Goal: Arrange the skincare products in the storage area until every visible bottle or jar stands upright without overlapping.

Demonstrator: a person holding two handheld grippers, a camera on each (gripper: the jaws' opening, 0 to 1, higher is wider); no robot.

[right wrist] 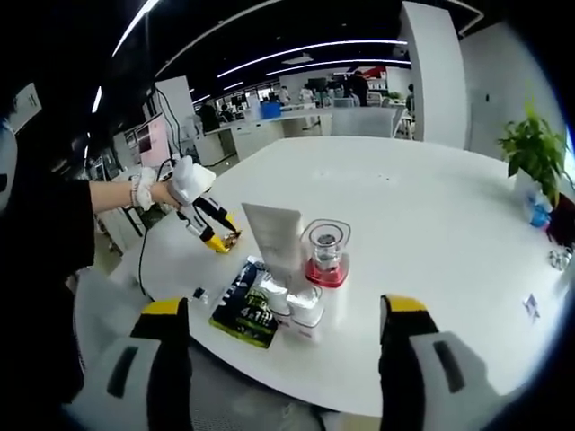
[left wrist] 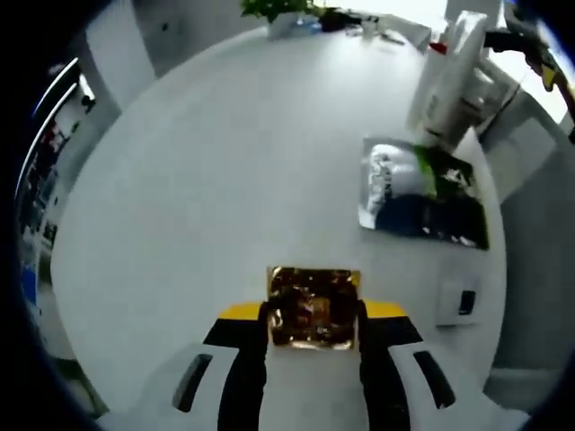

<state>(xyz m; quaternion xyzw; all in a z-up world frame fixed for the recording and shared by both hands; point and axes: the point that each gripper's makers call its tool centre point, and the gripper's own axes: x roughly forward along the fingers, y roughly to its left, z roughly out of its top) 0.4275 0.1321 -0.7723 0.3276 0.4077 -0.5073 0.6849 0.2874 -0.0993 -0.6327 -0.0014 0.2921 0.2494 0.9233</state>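
Gold jar: a squarish, shiny gold-brown jar (left wrist: 313, 307) sits right between the left tongs' jaws, nearest the lens in the left gripper view, resting on the white table (left wrist: 225, 162).
Left tongs: the left gripper (left wrist: 313, 316) is closed in on the gold jar, one yellow-tipped black jaw against each of its sides. In the right gripper view the same tongs (right wrist: 223, 239) appear far off to the left, held by a person's hand (right wrist: 148, 190), tips down at the table edge on the gold jar (right wrist: 232, 237).
Right tongs: the right gripper (right wrist: 286, 316) stands wide, its two jaws far apart at the bottom of the right gripper view, holding nothing and touching nothing.
White tube: a tall white tube (right wrist: 277, 241) stands cap-down straight ahead, between the right jaws' lines. In the left gripper view it (left wrist: 446, 76) rises beyond and to the right of the left jaws.
Clear jar: a clear-lidded jar with a red base (right wrist: 325, 254) stands upright just to the right of the tube; what it holds I cannot tell.
Small clear pots: low clear pots (right wrist: 299, 307) sit in front of the tube, nearest the right jaws; whether they touch one another is unclear.
Dark packet: a flat dark sachet with green and white print (right wrist: 249, 305) lies ahead-left of the right jaws, its edge tucked under the tube group. From the left tongs it (left wrist: 420, 196) lies ahead to the right, well apart from the gold jar.
Small card: a little white card (left wrist: 459, 301) lies flat just right of the left jaws.
Plant: a potted green plant (right wrist: 532, 153) stands far right on the table.
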